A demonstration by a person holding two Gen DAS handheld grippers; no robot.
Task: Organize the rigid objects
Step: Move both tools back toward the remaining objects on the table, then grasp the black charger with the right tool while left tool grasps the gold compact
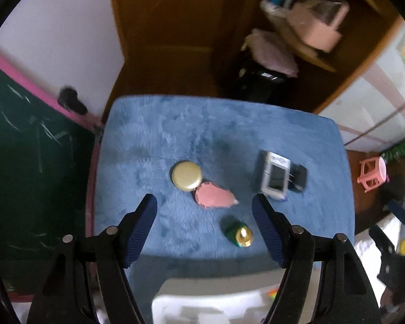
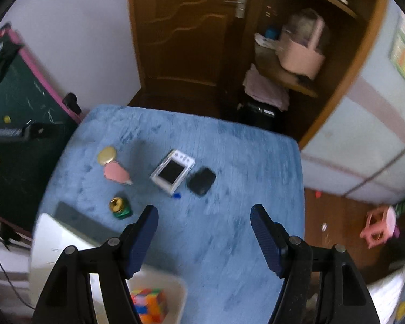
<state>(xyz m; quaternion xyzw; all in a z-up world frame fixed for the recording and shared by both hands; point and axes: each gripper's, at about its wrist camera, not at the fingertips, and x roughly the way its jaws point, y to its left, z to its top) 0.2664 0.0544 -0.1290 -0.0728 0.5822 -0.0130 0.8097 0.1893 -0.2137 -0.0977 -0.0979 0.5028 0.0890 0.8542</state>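
Note:
On the blue fuzzy table (image 1: pixel 154 135) (image 2: pixel 243 162) lie a round cream tin (image 1: pixel 186 176) (image 2: pixel 107 155), a pink flat piece (image 1: pixel 214 195) (image 2: pixel 116 173), a green bottle with a gold cap (image 1: pixel 239 232) (image 2: pixel 119 207), a white handheld device (image 1: pixel 274 175) (image 2: pixel 172 171) and a small black case (image 1: pixel 298 177) (image 2: pixel 201 181). My left gripper (image 1: pixel 204 230) is open and empty, high above the near part of the table. My right gripper (image 2: pixel 204 236) is open and empty above the table. A white bin (image 2: pixel 172 286) below it holds a colourful cube (image 2: pixel 149 305).
A white bin edge (image 1: pixel 202 299) sits at the table's near side. A green chalkboard (image 1: pixel 27 162) stands to the left. A wooden door (image 2: pixel 186 35) and shelf with a pink basket (image 2: pixel 302 56) stand behind. A pink stool (image 2: pixel 380 224) is on the floor at right.

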